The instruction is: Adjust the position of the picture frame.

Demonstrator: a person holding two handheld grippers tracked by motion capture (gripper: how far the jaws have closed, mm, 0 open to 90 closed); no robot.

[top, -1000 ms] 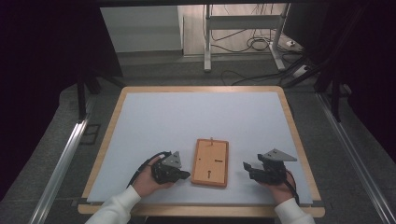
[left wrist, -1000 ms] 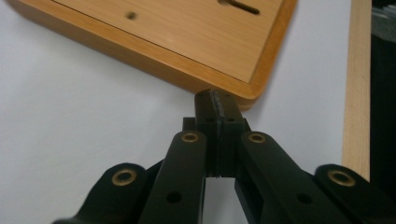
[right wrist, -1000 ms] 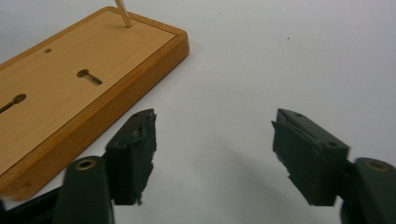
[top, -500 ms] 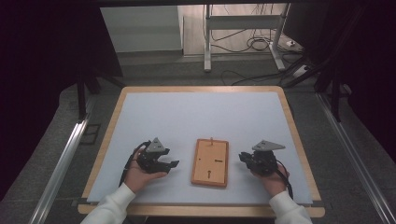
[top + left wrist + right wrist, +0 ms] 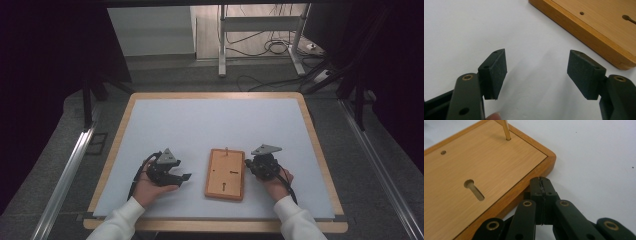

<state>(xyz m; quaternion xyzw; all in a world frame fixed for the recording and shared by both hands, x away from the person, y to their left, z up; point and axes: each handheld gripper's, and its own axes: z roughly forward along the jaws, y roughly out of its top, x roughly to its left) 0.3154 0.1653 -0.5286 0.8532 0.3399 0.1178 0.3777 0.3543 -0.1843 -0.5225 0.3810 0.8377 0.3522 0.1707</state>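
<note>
I have both tools low on the worktop (image 5: 210,125), a white sheet framed by a pale wooden rim. The wooden board (image 5: 225,174) lies flat near the 6 o'clock edge of the sheet, between my two hands, its long side running from 6 to 12 o'clock.

My left tool (image 5: 181,177) sits at the board's 9 o'clock side, a clear gap away from it. Its jaws have just been opening and now stand wide, with only bare white sheet between the pads (image 5: 496,72); they grip nothing. In the left gripper view the board's rounded edge (image 5: 584,32) crosses the 1 o'clock corner, apart from both pads.

My right tool (image 5: 248,165) is at the board's 3 o'clock side, close against its long edge. Its jaws have just been closing and the pads (image 5: 541,186) now meet flat with nothing caught between them. In the right gripper view the tips lie just beside the board's raised rim (image 5: 534,173); I cannot tell whether they touch it.

On the board's face I see a keyhole-shaped slot (image 5: 474,190), a small round hole (image 5: 443,152) and a thin brass-coloured pin (image 5: 506,130) standing upright near one end. I can read no label, brand or writing anywhere on the board or the tools.
</note>
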